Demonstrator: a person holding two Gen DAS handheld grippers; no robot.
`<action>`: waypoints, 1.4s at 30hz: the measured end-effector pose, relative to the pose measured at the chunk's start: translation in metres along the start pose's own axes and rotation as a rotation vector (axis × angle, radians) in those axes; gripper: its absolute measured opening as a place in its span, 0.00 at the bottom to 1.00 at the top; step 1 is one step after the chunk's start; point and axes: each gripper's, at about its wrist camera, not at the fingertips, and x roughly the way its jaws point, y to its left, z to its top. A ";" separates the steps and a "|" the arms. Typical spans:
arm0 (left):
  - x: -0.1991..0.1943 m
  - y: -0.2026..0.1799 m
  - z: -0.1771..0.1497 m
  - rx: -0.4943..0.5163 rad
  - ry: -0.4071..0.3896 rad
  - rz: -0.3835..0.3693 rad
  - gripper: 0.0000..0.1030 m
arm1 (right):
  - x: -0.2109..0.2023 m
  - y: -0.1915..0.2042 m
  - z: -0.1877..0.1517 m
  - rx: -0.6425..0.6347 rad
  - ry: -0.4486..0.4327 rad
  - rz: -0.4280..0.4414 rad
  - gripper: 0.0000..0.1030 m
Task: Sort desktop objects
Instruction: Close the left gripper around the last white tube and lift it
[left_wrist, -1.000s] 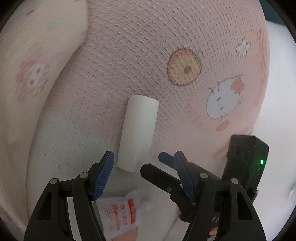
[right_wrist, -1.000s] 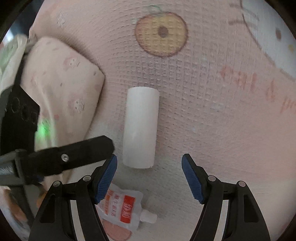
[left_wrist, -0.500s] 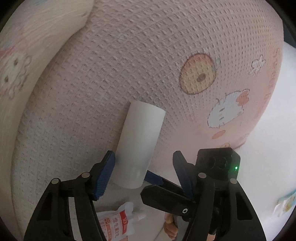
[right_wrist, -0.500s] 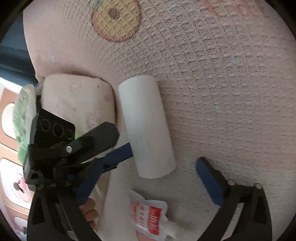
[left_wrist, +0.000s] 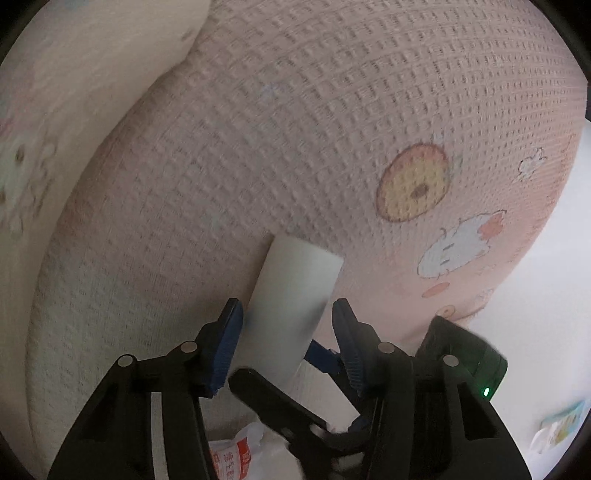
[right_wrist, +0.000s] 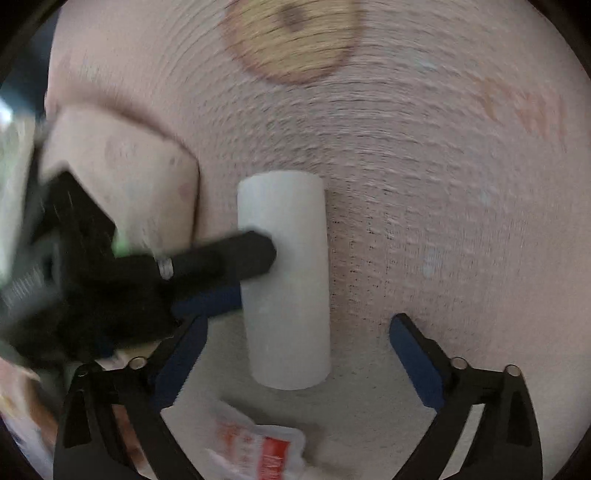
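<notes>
A white cylinder-shaped roll (left_wrist: 295, 295) lies on a pink waffle-weave blanket (left_wrist: 295, 129). My left gripper (left_wrist: 286, 310) straddles the roll's near half and its jaws are closing. The left blue pad sits at the roll's side; a thin gap shows at the right pad. In the right wrist view the left gripper (right_wrist: 255, 275) reaches in from the left onto the roll (right_wrist: 284, 280). My right gripper (right_wrist: 299, 325) stands wide open, with the roll's lower end between its fingers and untouched. A red-and-white sachet (right_wrist: 266, 446) lies just below the roll.
A pale printed pillow (left_wrist: 74, 110) bulges at the upper left and borders the roll's left side (right_wrist: 122, 177). The blanket ends at a white surface (left_wrist: 554, 295) on the right, where a small packet (left_wrist: 561, 428) lies. The right gripper's body (left_wrist: 461, 354) crowds the left gripper's right finger.
The left gripper has slid forward around the roll and its jaws have narrowed. The right gripper has opened wider and dropped closer, so the roll's end now lies between its fingers.
</notes>
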 end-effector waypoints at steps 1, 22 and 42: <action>-0.001 0.001 0.002 0.003 0.005 0.003 0.53 | 0.000 0.003 -0.001 -0.022 -0.004 -0.026 0.80; 0.018 -0.020 -0.025 0.108 0.027 0.010 0.46 | -0.016 -0.005 -0.009 0.078 -0.014 0.067 0.62; -0.041 -0.067 -0.123 0.303 -0.033 -0.075 0.45 | -0.115 0.020 -0.075 -0.047 -0.086 -0.018 0.57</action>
